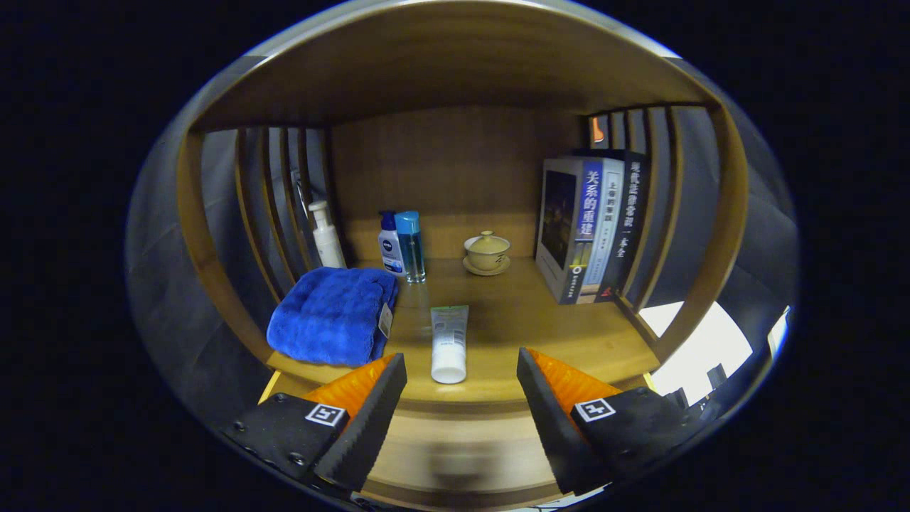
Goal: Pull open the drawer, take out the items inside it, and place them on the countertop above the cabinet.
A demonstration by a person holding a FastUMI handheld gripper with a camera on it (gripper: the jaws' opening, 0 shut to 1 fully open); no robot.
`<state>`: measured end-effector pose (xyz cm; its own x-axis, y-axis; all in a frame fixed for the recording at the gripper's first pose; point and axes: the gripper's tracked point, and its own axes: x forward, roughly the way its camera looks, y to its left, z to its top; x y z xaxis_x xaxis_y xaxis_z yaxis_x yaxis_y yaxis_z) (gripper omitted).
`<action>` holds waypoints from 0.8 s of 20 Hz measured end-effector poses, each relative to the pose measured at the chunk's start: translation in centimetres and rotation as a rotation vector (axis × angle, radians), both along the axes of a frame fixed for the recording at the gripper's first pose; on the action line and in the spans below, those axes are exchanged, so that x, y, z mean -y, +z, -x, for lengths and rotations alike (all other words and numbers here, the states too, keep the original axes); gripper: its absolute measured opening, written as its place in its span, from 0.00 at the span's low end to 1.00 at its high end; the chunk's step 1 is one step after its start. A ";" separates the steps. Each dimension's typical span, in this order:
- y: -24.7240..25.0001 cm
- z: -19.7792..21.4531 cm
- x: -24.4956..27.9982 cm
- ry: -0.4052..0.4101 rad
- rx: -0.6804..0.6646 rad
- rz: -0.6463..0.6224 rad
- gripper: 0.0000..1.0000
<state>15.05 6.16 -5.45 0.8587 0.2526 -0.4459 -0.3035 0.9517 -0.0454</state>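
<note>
On the countertop (540, 320) lie one tube (448, 343) and one blue towel (333, 314); behind stand three bottles (402, 244), one lidded cup (487, 252), several books (590, 227). Gripper (462, 384) gapes wide, empty.

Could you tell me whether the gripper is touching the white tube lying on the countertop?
Apart. The gripper view shows the gripper open, its fingers spread either side of the white tube, with bare countertop visible between each finger and the tube.
</note>
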 end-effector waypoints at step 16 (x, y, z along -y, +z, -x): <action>-4.8 12.6 7.8 -0.109 0.194 -0.179 0.98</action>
<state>2.45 -1.64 -10.24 0.9501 0.2138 -0.2270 -0.2008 0.9764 0.0794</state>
